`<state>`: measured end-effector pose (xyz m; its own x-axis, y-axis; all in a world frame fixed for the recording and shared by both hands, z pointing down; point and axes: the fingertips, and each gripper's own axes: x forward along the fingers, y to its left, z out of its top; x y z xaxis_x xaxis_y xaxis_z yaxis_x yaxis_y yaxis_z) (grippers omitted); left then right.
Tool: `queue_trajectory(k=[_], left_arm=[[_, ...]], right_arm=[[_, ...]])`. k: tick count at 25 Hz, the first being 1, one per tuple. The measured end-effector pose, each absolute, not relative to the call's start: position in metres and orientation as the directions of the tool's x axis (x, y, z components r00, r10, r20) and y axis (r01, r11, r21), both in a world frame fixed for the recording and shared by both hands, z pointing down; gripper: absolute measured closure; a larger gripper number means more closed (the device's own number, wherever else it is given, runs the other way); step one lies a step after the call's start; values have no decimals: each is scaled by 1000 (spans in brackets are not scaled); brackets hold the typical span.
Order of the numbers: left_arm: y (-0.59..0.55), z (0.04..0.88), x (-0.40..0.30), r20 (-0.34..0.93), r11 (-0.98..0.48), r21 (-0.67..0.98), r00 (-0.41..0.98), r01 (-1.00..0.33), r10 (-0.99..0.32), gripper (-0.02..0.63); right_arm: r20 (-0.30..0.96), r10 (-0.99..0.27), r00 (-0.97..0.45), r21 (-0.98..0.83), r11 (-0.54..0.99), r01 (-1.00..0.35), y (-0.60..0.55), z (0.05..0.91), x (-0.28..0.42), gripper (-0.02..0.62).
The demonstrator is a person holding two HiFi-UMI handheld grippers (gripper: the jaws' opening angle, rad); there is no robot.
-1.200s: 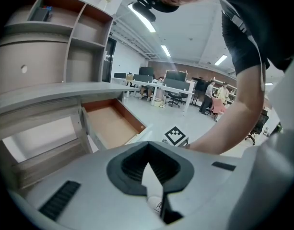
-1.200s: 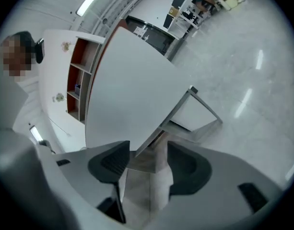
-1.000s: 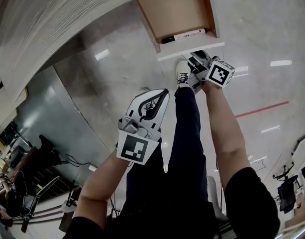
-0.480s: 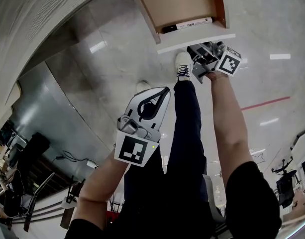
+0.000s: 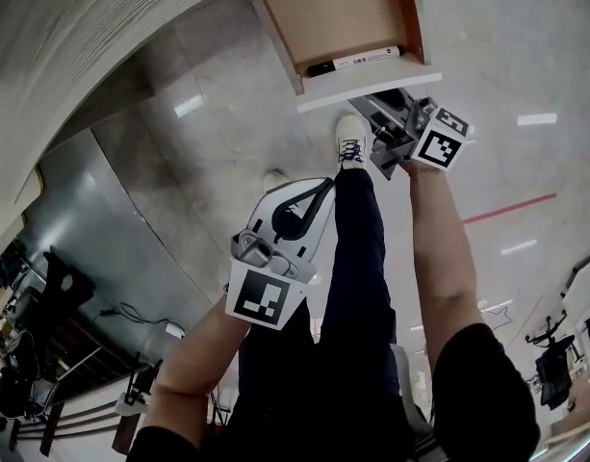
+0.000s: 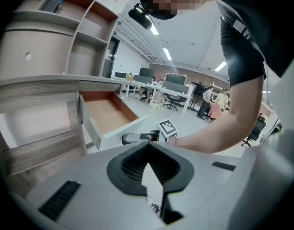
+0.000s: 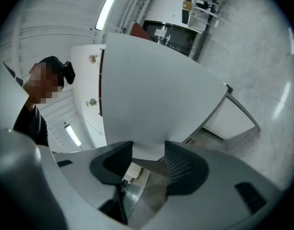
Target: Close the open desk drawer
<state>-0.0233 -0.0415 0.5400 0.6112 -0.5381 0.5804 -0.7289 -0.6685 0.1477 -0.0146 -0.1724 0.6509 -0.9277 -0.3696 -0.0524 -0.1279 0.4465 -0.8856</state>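
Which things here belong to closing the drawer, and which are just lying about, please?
For the job:
- drawer, open
- right gripper, jaws just closing on the drawer's white front, which sits between them

Lying about:
- marker, inside the drawer
- left gripper, shut, empty, away from the drawer
- shoe

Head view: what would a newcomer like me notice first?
The open drawer at the top, a marker lying inside. The right gripper, jaws just closed further, clamps its white front; the left gripper hangs shut below, empty.
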Motion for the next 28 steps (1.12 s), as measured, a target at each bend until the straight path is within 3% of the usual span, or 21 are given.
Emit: queue_trajectory(k=[5,10,18,20,22,28], left_arm=[[-31,547,-21,591,-675,148,612,-723,-525,595],[-18,550,-14,604,-686,173,626,-707,-493,595],[-13,559,-15,597,-695,187,642,-694,-481,595],[-12,560,-14,592,-699,189,648,-690,-479,595],[-9,558,-17,594,-703,190,650,-686,-474,595],[4,569,-22,616,-718,204,657,-666,-435,595]], right_arm=[[-90,-369,-925,-869,483,-108,-177,650,-15,364],[-229,-363,-903,-898,436,52,-177,652,-18,312],[-447,-342,-826,-863,408,298,-183,652,-10,318],[-454,-354,-818,-865,395,309,-184,655,-7,318],[-444,-396,-804,-875,384,294,-189,656,-7,250],[-526,-440,-728,-837,419,351,-199,649,-8,249]])
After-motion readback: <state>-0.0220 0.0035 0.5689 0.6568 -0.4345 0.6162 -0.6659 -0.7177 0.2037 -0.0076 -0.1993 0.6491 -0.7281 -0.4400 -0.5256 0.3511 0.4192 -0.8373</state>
